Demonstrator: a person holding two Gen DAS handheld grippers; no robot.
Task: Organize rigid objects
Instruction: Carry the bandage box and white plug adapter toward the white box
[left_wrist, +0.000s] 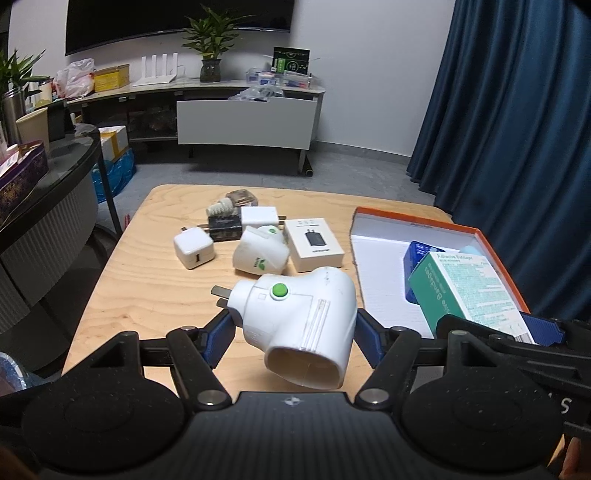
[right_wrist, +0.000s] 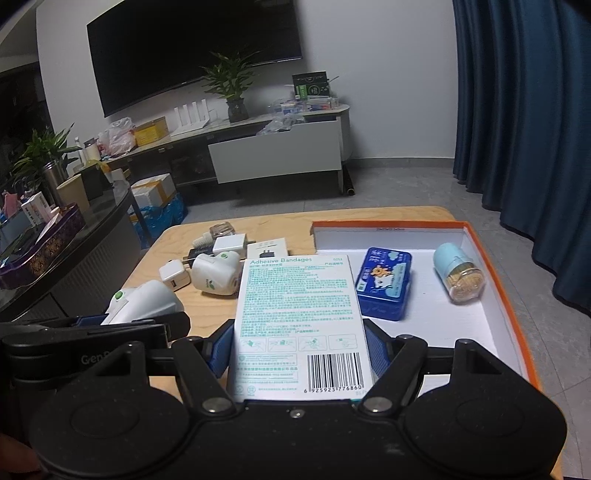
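Note:
My left gripper (left_wrist: 293, 332) is shut on a white plug-in device with a green button (left_wrist: 299, 317), held above the wooden table (left_wrist: 147, 295). It also shows in the right wrist view (right_wrist: 144, 302). My right gripper (right_wrist: 299, 349) is shut on a teal-and-white Adhesive Bandages box (right_wrist: 295, 317), held at the near left edge of the orange-rimmed white tray (right_wrist: 513, 295). In the tray lie a blue tin (right_wrist: 384, 288) and a pale blue toothpick jar (right_wrist: 458, 277). The bandage box also shows in the left wrist view (left_wrist: 469, 291).
On the table lie a white USB charger (left_wrist: 194, 247), a second white plug-in device with a leaf logo (left_wrist: 260, 254), a white charger box (left_wrist: 317, 243), a black adapter (left_wrist: 223, 225), a white adapter (left_wrist: 258, 216) and a small bottle (left_wrist: 232, 201). A dark side table (left_wrist: 48, 177) stands left.

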